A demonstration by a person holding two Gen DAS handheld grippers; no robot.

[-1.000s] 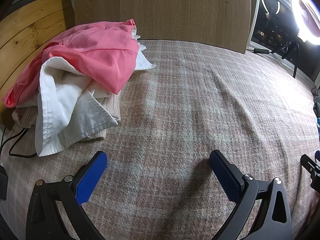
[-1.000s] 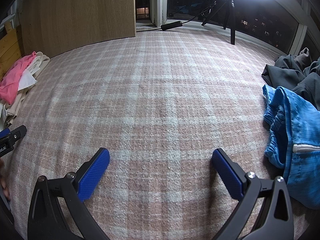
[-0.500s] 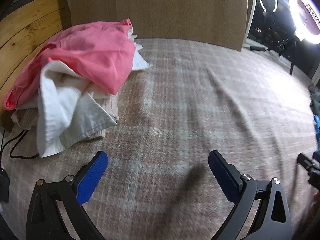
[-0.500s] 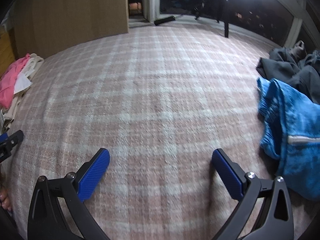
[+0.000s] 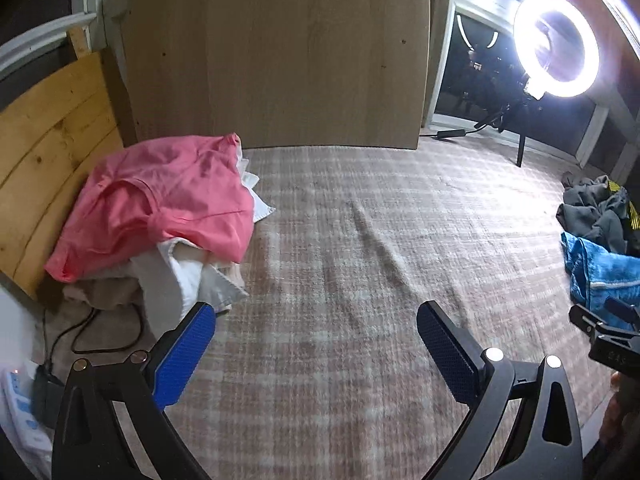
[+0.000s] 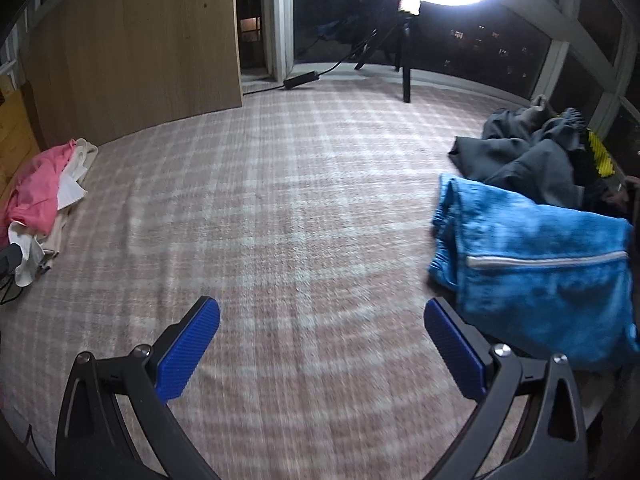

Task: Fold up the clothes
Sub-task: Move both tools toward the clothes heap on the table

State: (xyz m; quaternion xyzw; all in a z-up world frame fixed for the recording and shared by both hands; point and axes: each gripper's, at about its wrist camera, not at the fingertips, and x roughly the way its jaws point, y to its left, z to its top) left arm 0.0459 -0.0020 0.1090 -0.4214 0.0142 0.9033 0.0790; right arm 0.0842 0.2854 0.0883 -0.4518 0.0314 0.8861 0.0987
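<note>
Far left: pink garment (image 5: 168,208) tops a heap of white and beige clothes (image 5: 188,280), pushed against the wood panel (image 5: 44,160). Left gripper (image 5: 316,344) spread wide, empty, its left finger just beside the heap's white hem. Plaid blanket (image 6: 280,200) bare in the middle. Right gripper (image 6: 322,338) also wide, empty; blue fleece garment (image 6: 540,272) lies just right of its right finger, long axis running right, grey clothes (image 6: 520,156) behind. Right arm nearer the blue piece, probably the next pick.
</note>
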